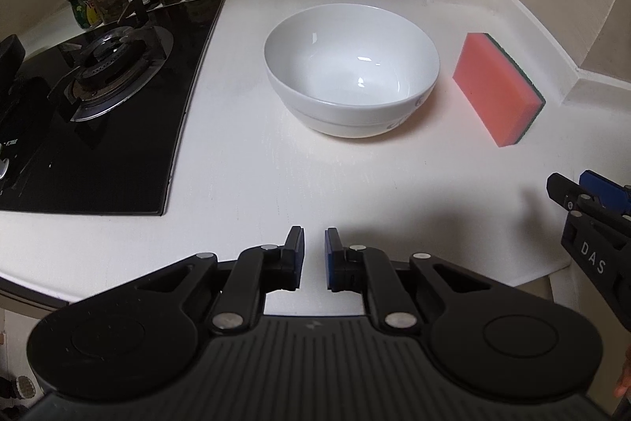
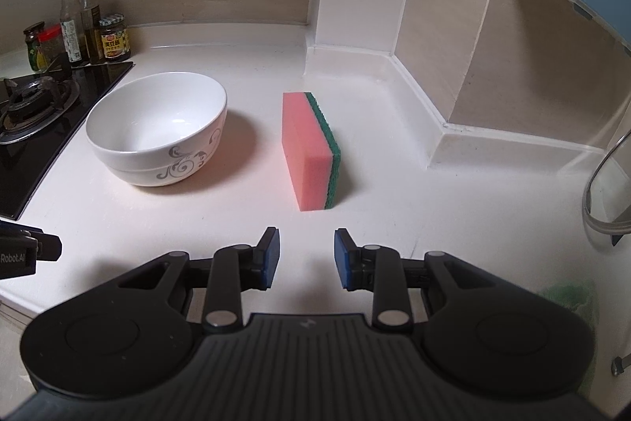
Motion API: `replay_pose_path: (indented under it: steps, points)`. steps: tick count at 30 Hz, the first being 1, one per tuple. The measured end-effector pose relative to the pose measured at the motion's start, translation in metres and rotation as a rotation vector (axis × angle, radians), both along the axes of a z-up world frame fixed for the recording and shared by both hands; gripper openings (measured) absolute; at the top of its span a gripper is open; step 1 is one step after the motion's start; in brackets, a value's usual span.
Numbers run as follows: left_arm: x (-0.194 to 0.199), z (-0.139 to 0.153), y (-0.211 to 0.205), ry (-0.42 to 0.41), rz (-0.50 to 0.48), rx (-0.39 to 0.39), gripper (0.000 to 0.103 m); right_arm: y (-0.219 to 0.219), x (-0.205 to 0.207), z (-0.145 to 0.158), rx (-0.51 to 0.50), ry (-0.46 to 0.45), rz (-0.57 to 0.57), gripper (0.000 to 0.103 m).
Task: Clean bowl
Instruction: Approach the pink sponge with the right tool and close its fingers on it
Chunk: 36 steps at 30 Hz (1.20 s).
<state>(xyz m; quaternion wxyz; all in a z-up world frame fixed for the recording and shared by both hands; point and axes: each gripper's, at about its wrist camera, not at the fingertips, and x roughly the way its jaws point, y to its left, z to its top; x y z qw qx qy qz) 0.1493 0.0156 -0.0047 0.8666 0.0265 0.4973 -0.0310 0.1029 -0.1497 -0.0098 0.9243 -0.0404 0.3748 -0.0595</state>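
White bowl and sponge wait on a kitchen bench.
Left wrist view: left claw [image 1: 314, 259], narrowly parted and empty, faces the bowl [image 1: 351, 70] beside a gas hob [image 1: 94, 105]. Right wrist view: right claw [image 2: 307, 259], wider and empty, faces the pink-green sponge [image 2: 309, 148] standing on edge near the bowl.

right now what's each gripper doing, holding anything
Left gripper: open a little, holding nothing.
Right gripper: open wider, holding nothing, facing the sponge.
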Motion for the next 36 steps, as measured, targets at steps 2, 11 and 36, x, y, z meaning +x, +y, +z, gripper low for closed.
replay_pose_path:
  steps: [2, 11, 36]
  points:
    - [0.004, 0.0, 0.002, -0.001, -0.01, -0.003, 0.011, 0.002, 0.003, 0.001, -0.004, -0.001, -0.012, 0.025]
    - [0.028, 0.004, 0.016, -0.019, -0.061, -0.003, 0.011, 0.012, 0.018, 0.0, -0.009, -0.007, -0.078, 0.025]
    - [0.045, 0.008, 0.025, -0.026, -0.005, -0.01, 0.011, -0.01, 0.044, -0.003, 0.004, -0.037, -0.012, 0.025]
